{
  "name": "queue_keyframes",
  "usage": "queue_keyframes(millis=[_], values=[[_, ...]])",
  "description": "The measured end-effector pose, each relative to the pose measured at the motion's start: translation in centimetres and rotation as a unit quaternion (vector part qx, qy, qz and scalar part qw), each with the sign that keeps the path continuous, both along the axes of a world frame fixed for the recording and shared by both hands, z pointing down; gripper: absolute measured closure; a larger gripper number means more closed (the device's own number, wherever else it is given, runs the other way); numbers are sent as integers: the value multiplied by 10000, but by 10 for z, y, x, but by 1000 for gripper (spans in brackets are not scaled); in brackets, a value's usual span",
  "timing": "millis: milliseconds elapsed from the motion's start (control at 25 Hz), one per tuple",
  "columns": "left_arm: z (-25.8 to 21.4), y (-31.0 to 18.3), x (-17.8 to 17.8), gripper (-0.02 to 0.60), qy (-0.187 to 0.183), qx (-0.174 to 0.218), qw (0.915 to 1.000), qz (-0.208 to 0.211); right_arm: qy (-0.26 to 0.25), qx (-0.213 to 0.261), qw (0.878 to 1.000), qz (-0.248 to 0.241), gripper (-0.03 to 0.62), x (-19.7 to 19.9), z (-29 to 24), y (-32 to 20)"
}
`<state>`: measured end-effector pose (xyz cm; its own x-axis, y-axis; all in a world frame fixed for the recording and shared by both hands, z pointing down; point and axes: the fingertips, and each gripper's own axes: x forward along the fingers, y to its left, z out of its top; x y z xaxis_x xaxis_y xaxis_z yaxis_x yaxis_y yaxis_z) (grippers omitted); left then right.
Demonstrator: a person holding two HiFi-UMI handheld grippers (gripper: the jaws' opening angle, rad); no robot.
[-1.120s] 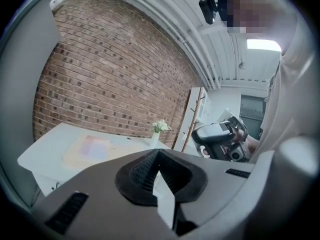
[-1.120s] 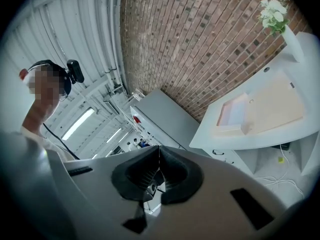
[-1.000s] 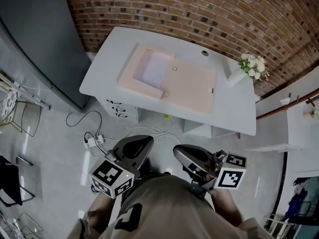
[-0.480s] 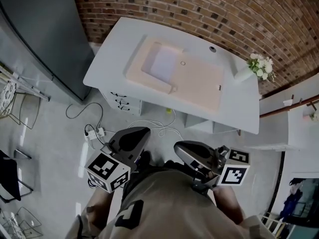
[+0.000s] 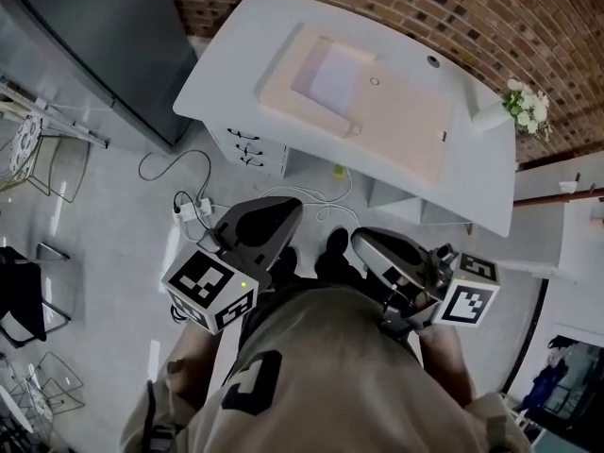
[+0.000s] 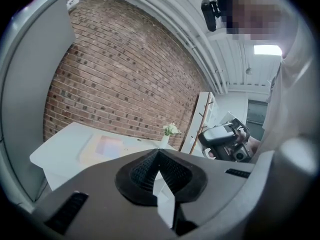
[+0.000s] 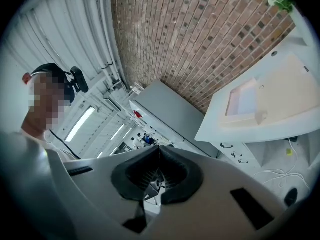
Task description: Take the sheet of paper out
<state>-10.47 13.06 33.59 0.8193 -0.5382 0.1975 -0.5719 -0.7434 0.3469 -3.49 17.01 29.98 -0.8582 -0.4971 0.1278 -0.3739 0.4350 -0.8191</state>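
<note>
The left tool (image 6: pixel 158 153) was pressed together at its tips with nothing between the pads, and the right tool (image 7: pixel 159 149) was likewise shut and empty; both were held low in the frame of the head view, close against the person's body and well apart from the desk (image 5: pixel 231 64). Judging by that, the task had not really begun: nothing was gripped and neither tool was near the work. The sheet of paper (image 5: pixel 332 67), a pale rectangle, lay in the framed recess at the left end of a pink tray (image 5: pixel 406 125) on the desk, in the upper middle of the frame. What was left seemed to be all of it: closing in on the desk, opening a tool, catching an edge of the sheet and drawing it clear. The raised rim around the recess would probably hinder a flat pull. Between person and desk lay open floor (image 5: pixel 113 234) with loose cables (image 5: pixel 193 210) near the feet, a likely trip point. A drawer unit (image 5: pixel 247 147) stood under the desk, a vase of white flowers (image 5: pixel 527 107) at its right end, a grey cabinet (image 5: pixel 94 36) at upper left, and a brick wall (image 5: pixel 472 8) behind.
</note>
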Motion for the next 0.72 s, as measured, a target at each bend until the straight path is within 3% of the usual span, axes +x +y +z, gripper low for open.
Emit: queue_keyframes(millis=[400,720], values=[[11,-3,15,568,-242,-204,9995,42,-327,-134,9994,26,569,11,13,-10],[8,-22,57,568,-412,-181,9985,301,-885,-262,9953,302,569,48,17,-32]])
